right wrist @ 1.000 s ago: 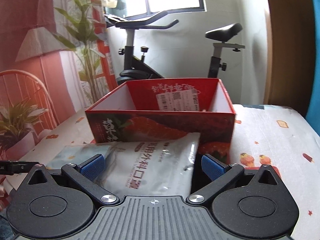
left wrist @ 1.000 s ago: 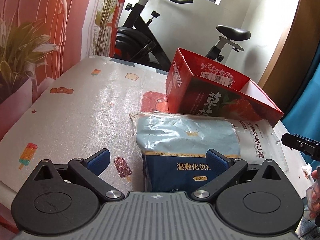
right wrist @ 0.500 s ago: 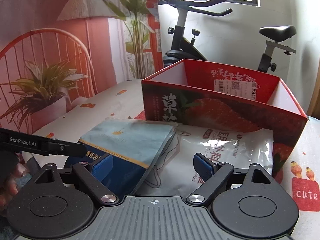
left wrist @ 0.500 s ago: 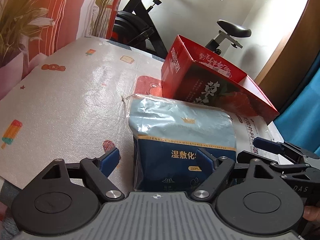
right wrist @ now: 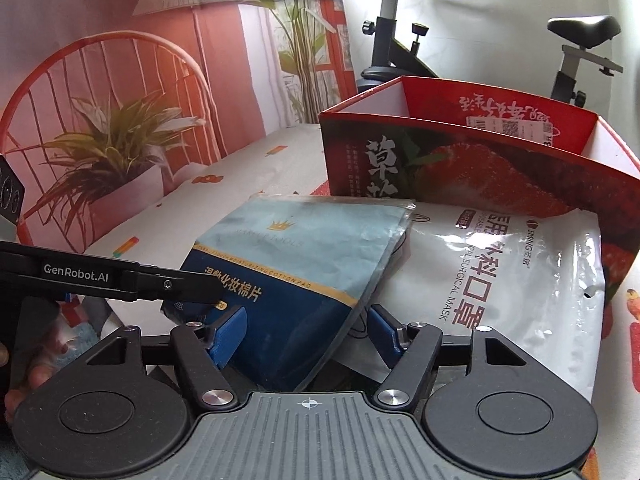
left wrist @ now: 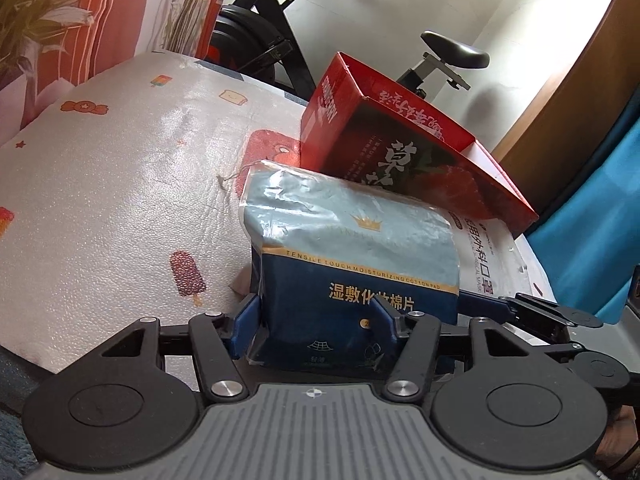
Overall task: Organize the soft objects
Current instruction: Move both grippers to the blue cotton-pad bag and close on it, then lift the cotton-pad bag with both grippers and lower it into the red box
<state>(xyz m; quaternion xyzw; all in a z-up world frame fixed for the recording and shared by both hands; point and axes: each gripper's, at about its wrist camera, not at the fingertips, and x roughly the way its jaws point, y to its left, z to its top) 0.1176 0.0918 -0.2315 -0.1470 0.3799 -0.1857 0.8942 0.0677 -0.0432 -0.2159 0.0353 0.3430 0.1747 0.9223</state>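
A blue cotton-pad pack [left wrist: 352, 248] lies on the table, partly over a white surgical-mask pack [right wrist: 500, 280]. Behind both stands an open red strawberry box [right wrist: 440, 168]. My left gripper [left wrist: 316, 324] is closing around the blue pack's near end: one pad touches its left edge and the other sits over its front face. My right gripper [right wrist: 306, 334] is also closing, with the blue pack's [right wrist: 304, 248] near corner between its pads. Its right pad is over the mask pack's edge. A left finger [right wrist: 188, 286] crosses the blue pack's corner in the right wrist view.
The table wears a pale cloth [left wrist: 120, 184] printed with ice lollies. An exercise bike [right wrist: 400, 52] stands behind the red box [left wrist: 400, 140]. A printed backdrop with a plant and chair hangs at the left, and a blue curtain [left wrist: 592, 220] at the right. A hand [right wrist: 36, 376] holds the left gripper.
Both grippers have narrowed their jaws around the blue pack. The right gripper swung left from the mask pack to the blue pack's corner and now lies close beside the left one.
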